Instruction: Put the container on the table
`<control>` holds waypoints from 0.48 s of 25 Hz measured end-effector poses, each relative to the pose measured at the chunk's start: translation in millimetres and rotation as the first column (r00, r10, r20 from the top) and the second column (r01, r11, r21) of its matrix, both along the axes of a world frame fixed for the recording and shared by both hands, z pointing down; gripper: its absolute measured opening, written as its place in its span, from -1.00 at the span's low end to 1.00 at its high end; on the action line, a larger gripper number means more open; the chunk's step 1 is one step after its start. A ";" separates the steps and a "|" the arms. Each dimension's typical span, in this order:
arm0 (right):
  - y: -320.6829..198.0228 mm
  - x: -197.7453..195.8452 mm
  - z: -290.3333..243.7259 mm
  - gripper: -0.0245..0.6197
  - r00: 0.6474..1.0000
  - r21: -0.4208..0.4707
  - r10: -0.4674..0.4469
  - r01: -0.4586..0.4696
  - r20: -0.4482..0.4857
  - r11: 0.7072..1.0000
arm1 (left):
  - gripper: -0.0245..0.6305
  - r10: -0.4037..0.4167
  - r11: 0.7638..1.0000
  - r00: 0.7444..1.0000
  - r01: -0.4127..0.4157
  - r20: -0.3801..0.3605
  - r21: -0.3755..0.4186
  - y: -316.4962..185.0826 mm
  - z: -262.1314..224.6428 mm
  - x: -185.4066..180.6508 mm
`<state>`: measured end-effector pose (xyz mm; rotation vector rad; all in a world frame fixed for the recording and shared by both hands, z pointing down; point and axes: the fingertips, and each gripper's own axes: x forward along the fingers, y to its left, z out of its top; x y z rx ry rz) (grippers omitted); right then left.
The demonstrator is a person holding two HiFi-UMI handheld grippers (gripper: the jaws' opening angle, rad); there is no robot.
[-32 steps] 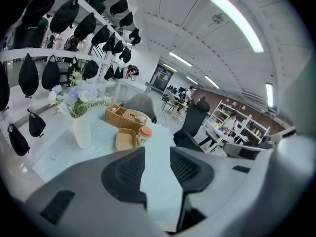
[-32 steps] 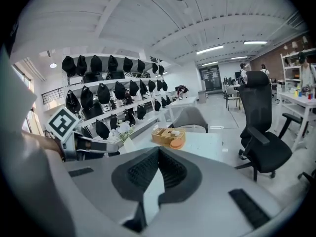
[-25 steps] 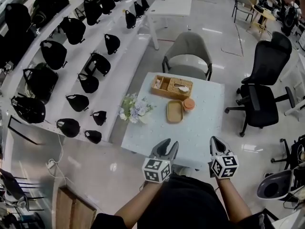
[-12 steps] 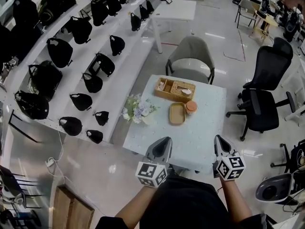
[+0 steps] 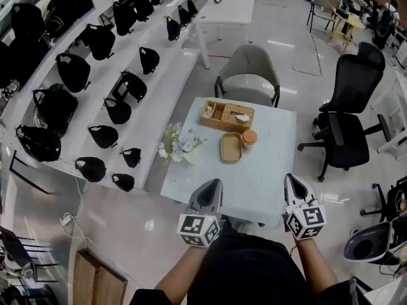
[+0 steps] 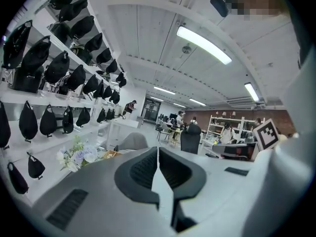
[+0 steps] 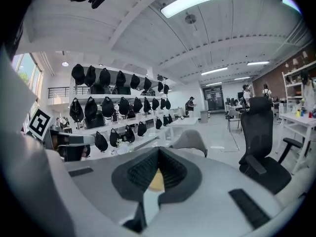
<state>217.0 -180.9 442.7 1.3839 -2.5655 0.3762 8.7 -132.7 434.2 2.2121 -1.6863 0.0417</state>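
White table [image 5: 270, 170], tan oblong container [image 5: 231, 147]

You see two hand-held grippers [image 5: 214, 183] [image 5: 288, 176], one counter [image 5: 267, 176] bearing one basket [image 5: 210, 121], one flat container [image 5: 231, 147], one jar [image 5: 249, 138] and one flower bunch [image 5: 179, 143], plus two chairs [image 5: 248, 75] [image 5: 346, 132].

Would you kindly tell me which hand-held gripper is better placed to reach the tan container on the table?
Left, probably: the left hand-held gripper is nearer the tan container than the right hand-held gripper. Both are shut, empty.
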 end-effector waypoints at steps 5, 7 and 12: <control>3.6 7.4 0.8 -0.93 0.999 0.016 0.015 -0.015 -0.028 1.000 | -0.88 -0.003 1.000 1.000 0.003 0.004 -0.005 -0.8 0.8 2.9; 4.6 9.4 0.2 -0.93 0.999 0.019 0.015 -0.014 -0.031 1.000 | -0.88 -0.010 1.000 1.000 0.010 0.002 -0.005 -1.0 0.6 2.0; 5.9 13.9 0.5 -0.93 0.999 0.025 0.021 -0.020 -0.032 0.999 | -0.88 -0.022 1.000 1.000 0.022 0.005 -0.003 -3.4 1.3 -0.7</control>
